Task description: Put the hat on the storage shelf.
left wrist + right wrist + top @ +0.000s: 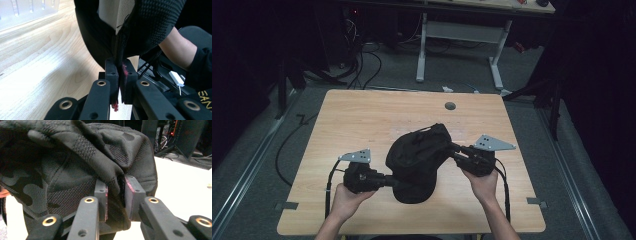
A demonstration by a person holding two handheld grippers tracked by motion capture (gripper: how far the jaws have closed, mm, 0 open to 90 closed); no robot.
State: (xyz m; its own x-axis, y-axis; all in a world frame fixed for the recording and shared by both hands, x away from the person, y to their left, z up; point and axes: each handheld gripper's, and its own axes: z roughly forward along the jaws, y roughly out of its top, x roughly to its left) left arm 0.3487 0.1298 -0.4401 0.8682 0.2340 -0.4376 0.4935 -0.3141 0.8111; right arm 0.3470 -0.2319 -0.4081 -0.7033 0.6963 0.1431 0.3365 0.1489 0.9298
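Left jaws: clenched tight on a thin edge of the black cap (pixel 150 27); in the left gripper view the two pads meet on the fabric with almost no gap, and a bit of red shows on their inner faces.
Right jaws: parted a little, with a fold of the cap's mesh cloth between them; in the right gripper view the cloth lies against the pads, but I cannot tell for sure whether they press on it.
Left gripper (pixel 388 180): held low near the front edge of the table (pixel 362 120), left of the middle, pointing across towards the cap's brim end.
Right gripper (pixel 454 151): held right of the middle, nearer the right edge, pointing back at the cap's crown from the far right side.
Cap: black, with a faint camouflage pattern and mesh panels, hanging between the two grippers over the middle of the table, a little towards the front edge; whether its underside touches the wood is hard to tell.
Hands: the left hand (pixel 344 197) and the right hand (pixel 484 185) each grip a tool body, forearms coming in over the front edge.
Table: pale wood, with a small round hole (pixel 450 106) near the far edge.
Behind: a white-legged desk (pixel 462 45) and cables on grey floor.
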